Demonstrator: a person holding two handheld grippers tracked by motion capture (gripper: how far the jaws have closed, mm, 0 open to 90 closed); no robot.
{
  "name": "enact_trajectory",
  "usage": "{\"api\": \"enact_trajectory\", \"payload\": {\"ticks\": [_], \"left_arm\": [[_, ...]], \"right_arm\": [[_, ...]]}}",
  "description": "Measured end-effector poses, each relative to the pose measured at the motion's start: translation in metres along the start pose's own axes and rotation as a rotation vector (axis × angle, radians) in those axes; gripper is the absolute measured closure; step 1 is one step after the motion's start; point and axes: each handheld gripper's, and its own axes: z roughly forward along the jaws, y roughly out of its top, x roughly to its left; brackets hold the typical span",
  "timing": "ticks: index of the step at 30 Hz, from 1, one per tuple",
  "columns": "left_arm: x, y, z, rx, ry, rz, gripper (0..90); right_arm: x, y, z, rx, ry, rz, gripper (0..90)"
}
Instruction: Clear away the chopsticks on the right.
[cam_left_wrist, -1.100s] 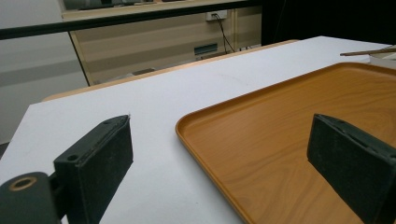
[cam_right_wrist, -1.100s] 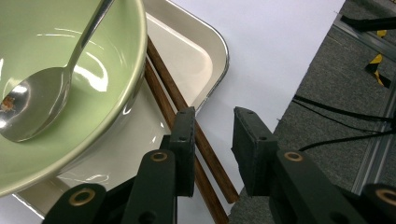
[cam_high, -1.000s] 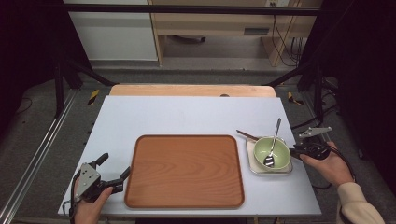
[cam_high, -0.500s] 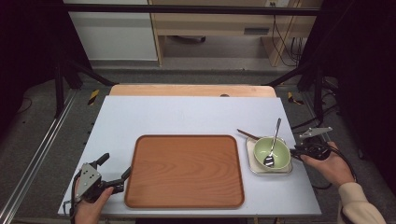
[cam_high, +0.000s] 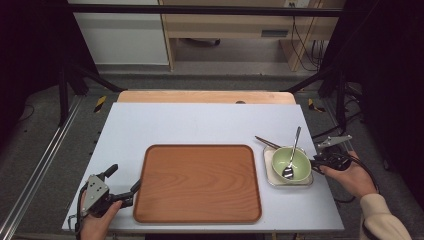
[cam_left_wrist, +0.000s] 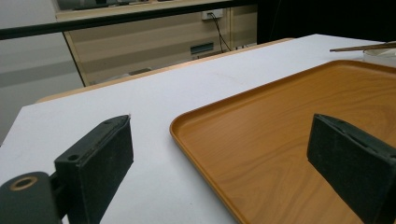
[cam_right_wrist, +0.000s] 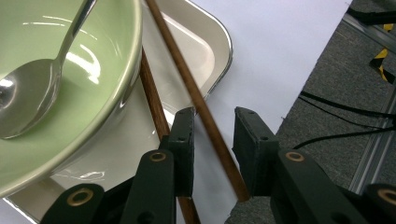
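A wooden tray (cam_high: 200, 182) lies in the middle of the white table. My left gripper (cam_high: 126, 176) is at the tray's near left corner. It is open wide, and its jaws straddle the tray's left rim (cam_left_wrist: 187, 135) with nothing held. On the right, a green bowl (cam_high: 301, 161) with a metal spoon (cam_high: 295, 145) in it sits in a white dish (cam_high: 270, 172). Two brown chopsticks (cam_high: 265, 142) rest across that dish. My right gripper (cam_right_wrist: 212, 116) is at the dish's right edge. Its jaws stand slightly apart around one chopstick (cam_right_wrist: 173, 51), with a gap on the right side. The other chopstick (cam_right_wrist: 152, 93) runs under the left jaw.
The white table (cam_high: 200, 122) has a wooden strip along its far edge. Its right edge lies close beside my right gripper, and black cables (cam_right_wrist: 345, 112) run on the grey floor beyond it. Dark frame posts stand at both sides.
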Motion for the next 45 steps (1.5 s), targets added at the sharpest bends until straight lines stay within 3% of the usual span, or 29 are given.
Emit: {"api": "enact_trajectory", "payload": {"ticks": [10, 18, 22, 25, 29, 35, 45], "left_arm": [[0.000, 0.000, 0.000, 0.003, -0.005, 0.004, 6.7], [0.000, 0.000, 0.000, 0.003, -0.004, 0.005, 6.7], [0.000, 0.000, 0.000, 0.001, -0.003, 0.005, 6.7], [0.000, 0.000, -0.001, 0.000, -0.001, 0.003, 6.7], [0.000, 0.000, -0.001, 0.000, 0.000, 0.002, 6.7], [0.001, 0.001, -0.001, -0.002, 0.004, 0.000, 6.7], [0.000, 0.001, -0.002, -0.006, 0.006, 0.000, 6.7]], "right_arm": [[0.000, -0.001, 0.003, 0.016, -0.001, 0.005, 70.1], [0.000, -0.003, 0.006, 0.036, -0.008, -0.018, 72.4], [0.001, -0.002, 0.006, 0.039, -0.005, -0.019, 75.3], [0.003, -0.002, 0.006, 0.034, 0.003, -0.035, 83.8], [0.004, -0.001, 0.003, 0.011, 0.006, -0.046, 84.7], [0.001, 0.005, -0.008, -0.031, -0.063, -0.020, 84.8], [0.003, 0.033, -0.043, -0.128, -0.223, 0.041, 84.8]]}}
